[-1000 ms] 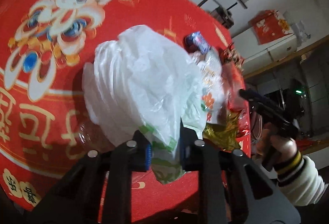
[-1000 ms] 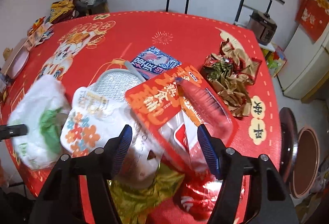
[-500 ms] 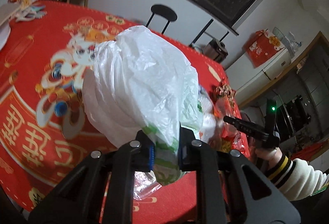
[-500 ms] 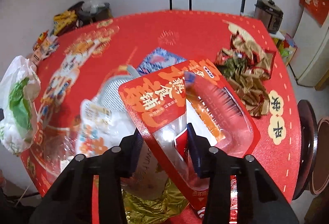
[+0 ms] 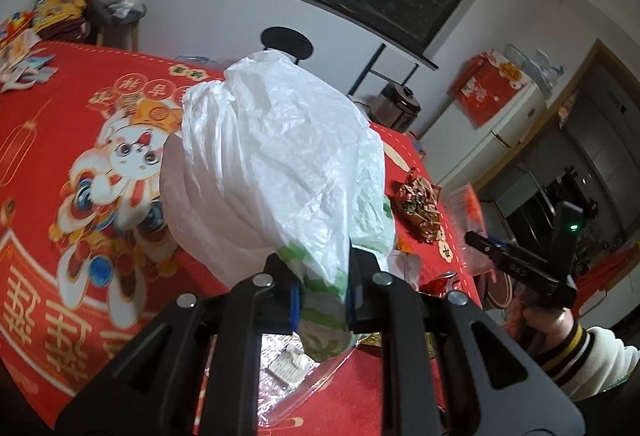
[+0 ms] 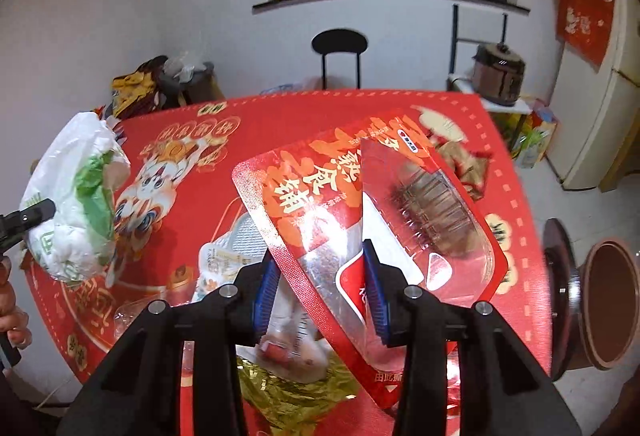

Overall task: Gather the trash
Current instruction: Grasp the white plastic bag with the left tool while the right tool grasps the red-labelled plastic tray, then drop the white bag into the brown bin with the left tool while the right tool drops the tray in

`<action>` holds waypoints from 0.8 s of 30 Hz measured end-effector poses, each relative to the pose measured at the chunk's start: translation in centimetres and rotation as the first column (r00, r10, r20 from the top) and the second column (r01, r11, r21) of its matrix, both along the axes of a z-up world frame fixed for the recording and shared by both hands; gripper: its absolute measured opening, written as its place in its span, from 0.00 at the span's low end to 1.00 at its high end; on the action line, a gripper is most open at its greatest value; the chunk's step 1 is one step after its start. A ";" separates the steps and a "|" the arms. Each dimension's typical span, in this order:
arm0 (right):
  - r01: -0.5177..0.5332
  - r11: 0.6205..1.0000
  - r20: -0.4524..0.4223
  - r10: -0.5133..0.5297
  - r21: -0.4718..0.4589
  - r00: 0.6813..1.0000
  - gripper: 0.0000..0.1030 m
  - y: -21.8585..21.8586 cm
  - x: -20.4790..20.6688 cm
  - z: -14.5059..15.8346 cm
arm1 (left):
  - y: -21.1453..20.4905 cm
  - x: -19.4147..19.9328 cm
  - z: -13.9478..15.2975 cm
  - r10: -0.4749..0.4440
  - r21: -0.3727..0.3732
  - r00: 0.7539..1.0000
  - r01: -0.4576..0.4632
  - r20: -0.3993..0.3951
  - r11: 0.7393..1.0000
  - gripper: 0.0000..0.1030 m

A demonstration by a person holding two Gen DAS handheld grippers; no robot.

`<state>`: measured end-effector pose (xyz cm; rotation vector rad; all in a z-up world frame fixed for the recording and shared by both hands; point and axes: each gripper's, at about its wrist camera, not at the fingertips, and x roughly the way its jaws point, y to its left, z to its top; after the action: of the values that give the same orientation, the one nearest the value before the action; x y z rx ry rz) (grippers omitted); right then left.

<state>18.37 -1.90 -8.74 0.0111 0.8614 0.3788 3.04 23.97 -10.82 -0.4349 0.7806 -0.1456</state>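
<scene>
My left gripper (image 5: 322,296) is shut on a white plastic bag (image 5: 276,163) with green print and holds it above the red tablecloth (image 5: 52,139); the bag also shows in the right wrist view (image 6: 76,195). My right gripper (image 6: 318,296) is shut on a red food package (image 6: 360,211) with a clear plastic tray, lifted off the table. Under it lie a white flowered wrapper (image 6: 216,268), a silver pouch (image 6: 244,232) and gold foil (image 6: 296,392). The right gripper shows in the left wrist view (image 5: 516,264).
Crumpled brown and gold wrappers (image 5: 418,205) lie near the table's far right edge. A brown clay pot (image 6: 608,300) with its lid beside it stands on the floor at right. A black stool (image 6: 339,43) and a rice cooker (image 6: 498,71) stand behind the table.
My right gripper closed on the red food package and lifted it off the table. My left gripper raised the white bag higher above the table.
</scene>
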 end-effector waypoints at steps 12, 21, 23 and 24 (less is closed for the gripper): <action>0.071 0.996 0.074 -0.075 0.053 0.994 0.39 -12.2 -1.3 2.0 | -10.5 3.2 1.6 -0.079 0.059 0.997 0.078 0.004 0.995 0.18; 0.161 0.981 0.105 -0.172 0.106 0.980 0.39 -27.0 -2.9 2.2 | -26.6 7.5 2.0 -0.227 0.083 0.974 0.228 -0.022 0.970 0.18; 0.198 0.973 0.106 -0.211 0.119 0.972 0.39 -30.2 -3.4 1.9 | -31.5 9.0 1.4 -0.296 0.090 0.955 0.298 -0.035 0.950 0.18; 0.220 0.968 0.105 -0.234 0.124 0.967 0.39 -32.0 -3.7 1.8 | -33.6 9.7 1.0 -0.324 0.085 0.945 0.327 -0.042 0.941 0.18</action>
<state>14.65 -33.91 -6.98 0.1877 0.7114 0.2089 12.76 -9.64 -9.80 -0.2182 0.8796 -0.4125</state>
